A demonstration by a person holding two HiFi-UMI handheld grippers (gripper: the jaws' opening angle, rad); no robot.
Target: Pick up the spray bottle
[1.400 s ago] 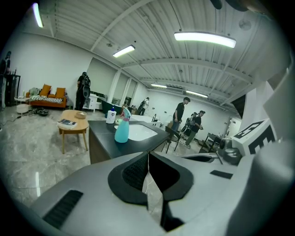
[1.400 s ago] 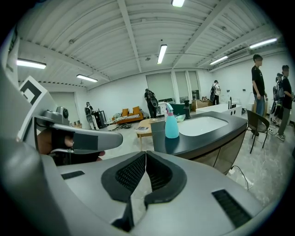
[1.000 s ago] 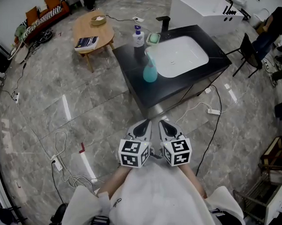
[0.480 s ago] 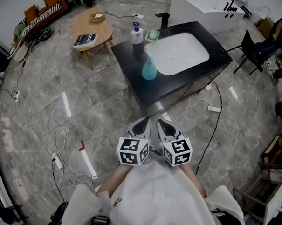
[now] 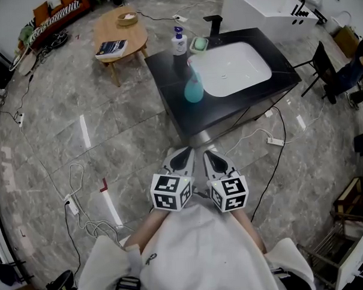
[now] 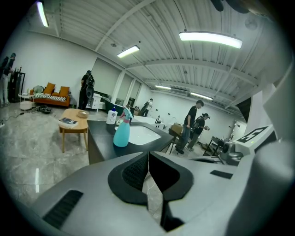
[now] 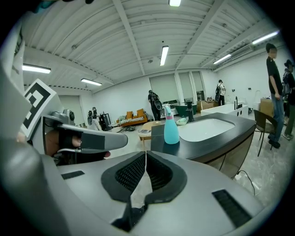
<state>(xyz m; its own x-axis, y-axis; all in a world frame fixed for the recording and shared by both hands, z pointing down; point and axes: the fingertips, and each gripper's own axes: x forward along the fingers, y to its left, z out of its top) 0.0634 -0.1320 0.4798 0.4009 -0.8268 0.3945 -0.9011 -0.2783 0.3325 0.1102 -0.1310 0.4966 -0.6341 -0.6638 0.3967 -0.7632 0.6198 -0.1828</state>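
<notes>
A turquoise spray bottle [image 5: 193, 88] with a pale trigger head stands upright on the black counter [image 5: 173, 93] beside the white sink basin [image 5: 232, 69]. It also shows in the left gripper view [image 6: 122, 132] and the right gripper view [image 7: 171, 127], well ahead of the jaws. My left gripper [image 5: 181, 160] and right gripper [image 5: 215, 160] are held side by side close to my body, over the floor short of the counter. Both are shut with nothing between the pads.
A white pump bottle [image 5: 177, 43] and a green soap dish [image 5: 198, 45] sit at the counter's far edge by a black faucet [image 5: 212, 24]. A wooden side table [image 5: 120, 33] with a book stands to the left. Cables [image 5: 276, 149] trail across the floor. People stand far off.
The view has shifted slightly, so the counter sits a little higher in the picture. Both grippers stay where they were, still shut.
</notes>
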